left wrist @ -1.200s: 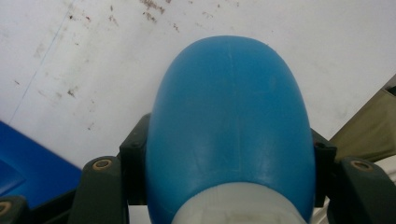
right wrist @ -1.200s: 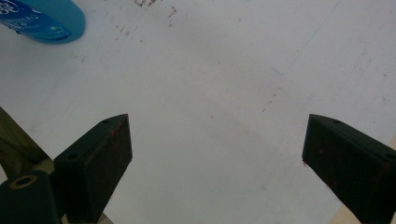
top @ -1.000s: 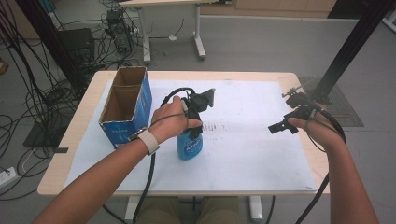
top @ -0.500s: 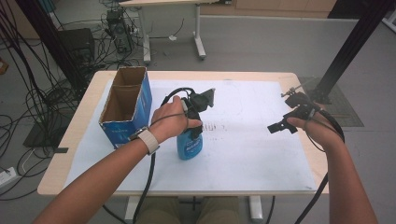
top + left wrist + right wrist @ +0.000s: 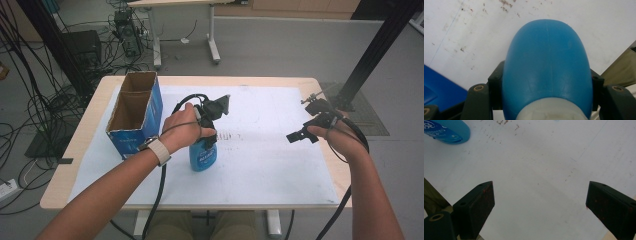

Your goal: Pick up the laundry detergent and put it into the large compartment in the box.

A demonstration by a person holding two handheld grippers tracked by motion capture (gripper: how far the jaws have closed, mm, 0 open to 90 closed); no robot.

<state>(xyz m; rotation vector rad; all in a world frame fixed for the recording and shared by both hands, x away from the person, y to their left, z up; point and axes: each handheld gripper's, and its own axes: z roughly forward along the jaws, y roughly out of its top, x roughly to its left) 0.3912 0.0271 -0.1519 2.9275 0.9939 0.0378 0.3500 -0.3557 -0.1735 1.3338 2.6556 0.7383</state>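
Left claw [image 5: 207, 131] grips blue bottle [image 5: 202, 156], hiding its neck.

Changes since the earlier pictures: none visible.

- Left gripper [image 5: 207, 135]: same spot, jaws clamped on the bottle [image 5: 202, 156] as before.
- Bottle: same place on the table [image 5: 260, 165], upright, just right of the box [image 5: 135, 120].
- Right gripper [image 5: 312, 125]: same spot near the table's right edge, jaws spread wide with nothing between them, as before.
- Box: no shift.
- Forearms and hands: same pose.
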